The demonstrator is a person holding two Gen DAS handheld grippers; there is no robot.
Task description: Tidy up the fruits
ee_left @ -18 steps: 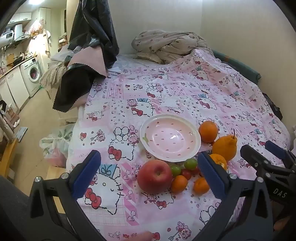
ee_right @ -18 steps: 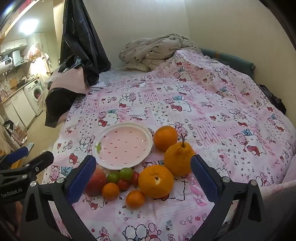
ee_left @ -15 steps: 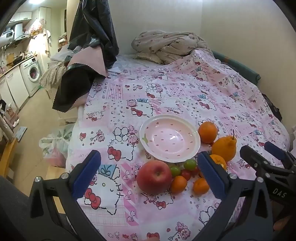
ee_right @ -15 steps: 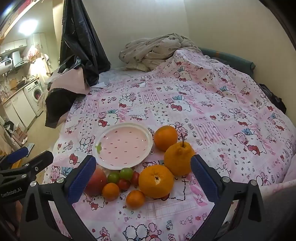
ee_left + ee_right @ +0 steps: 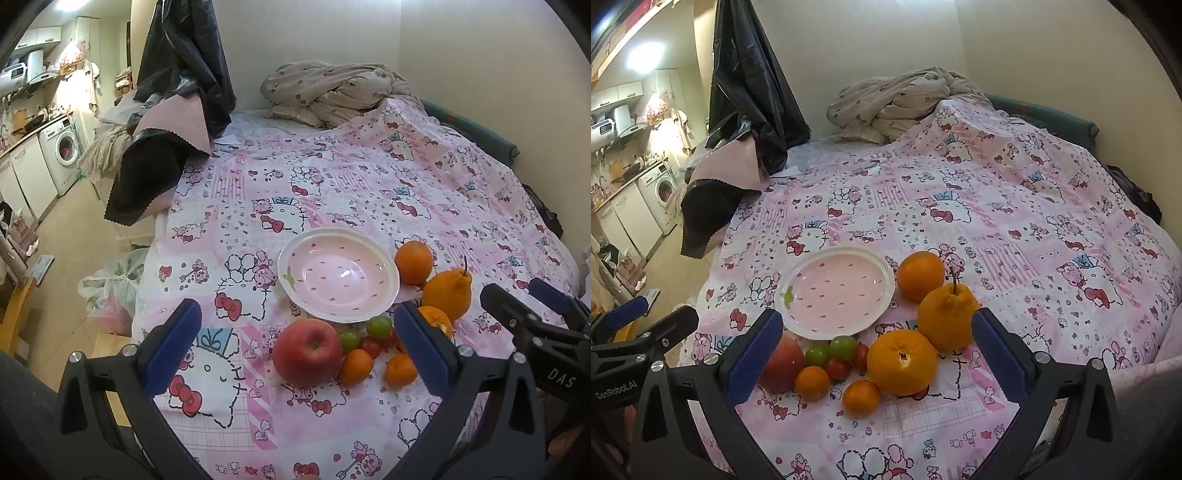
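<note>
An empty pink plate (image 5: 338,275) (image 5: 836,291) lies on the Hello Kitty bedspread (image 5: 332,192). In front of it lie a red apple (image 5: 307,351) (image 5: 783,358), two green grapes (image 5: 831,350), red cherry tomatoes (image 5: 837,367) and two small tangerines (image 5: 812,382). To the right are a round orange (image 5: 919,275), a large orange (image 5: 902,362) and a knobbly stemmed citrus (image 5: 945,317). My left gripper (image 5: 301,345) is open, hovering around the apple. My right gripper (image 5: 877,352) is open, hovering over the large orange.
A crumpled blanket (image 5: 897,103) lies at the bed's far end. Dark and pink cloths (image 5: 162,147) hang off the left edge. A plastic bag (image 5: 110,288) sits on the floor left. A wall bounds the bed on the right.
</note>
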